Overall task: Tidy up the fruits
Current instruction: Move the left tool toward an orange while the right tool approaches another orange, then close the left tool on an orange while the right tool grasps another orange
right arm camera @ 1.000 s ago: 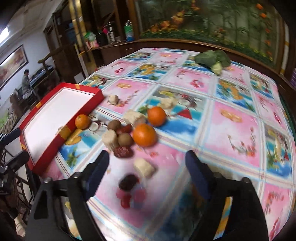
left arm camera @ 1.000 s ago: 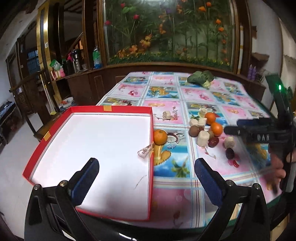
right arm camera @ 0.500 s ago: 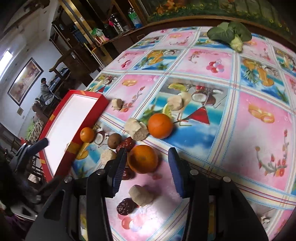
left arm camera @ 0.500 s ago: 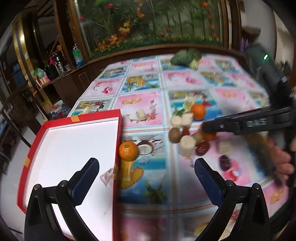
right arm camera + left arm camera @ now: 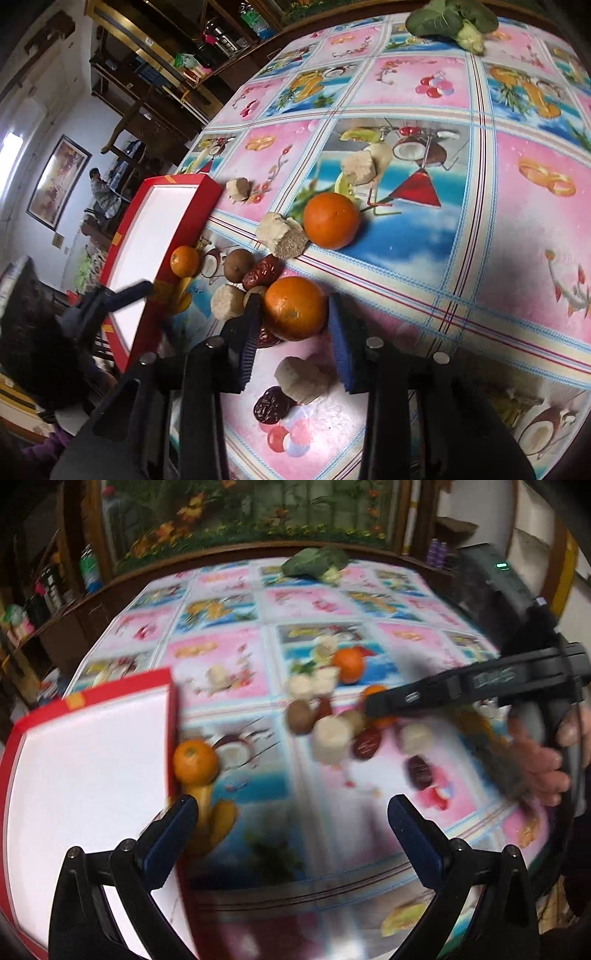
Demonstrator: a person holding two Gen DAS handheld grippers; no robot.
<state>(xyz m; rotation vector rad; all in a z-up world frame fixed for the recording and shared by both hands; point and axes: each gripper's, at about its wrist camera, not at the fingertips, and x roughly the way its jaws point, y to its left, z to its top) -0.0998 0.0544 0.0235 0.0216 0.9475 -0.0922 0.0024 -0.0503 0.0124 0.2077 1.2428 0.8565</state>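
My right gripper [image 5: 293,308] has its fingers on either side of an orange [image 5: 295,308] on the patterned tablecloth; the left pad touches it and a thin gap shows at the right pad. A second orange [image 5: 331,220] lies beyond it and a small one [image 5: 184,261] sits against the red box [image 5: 177,236]. Brown fruits, red dates [image 5: 261,272] and pale chunks [image 5: 282,236] lie around. My left gripper [image 5: 291,823] is open and empty above the table's near edge, beside the box [image 5: 170,701]. In the left wrist view the right gripper [image 5: 384,705] reaches in over the pile.
A leafy green vegetable [image 5: 450,18] lies at the far side of the table. A pale chunk [image 5: 303,380] and a dark date [image 5: 271,404] lie under my right gripper. Wooden cabinets and shelves stand beyond the table on the left.
My right gripper has moved forward and narrowed around the near orange. My left gripper has swung right, away from over the box; its view is motion-blurred.
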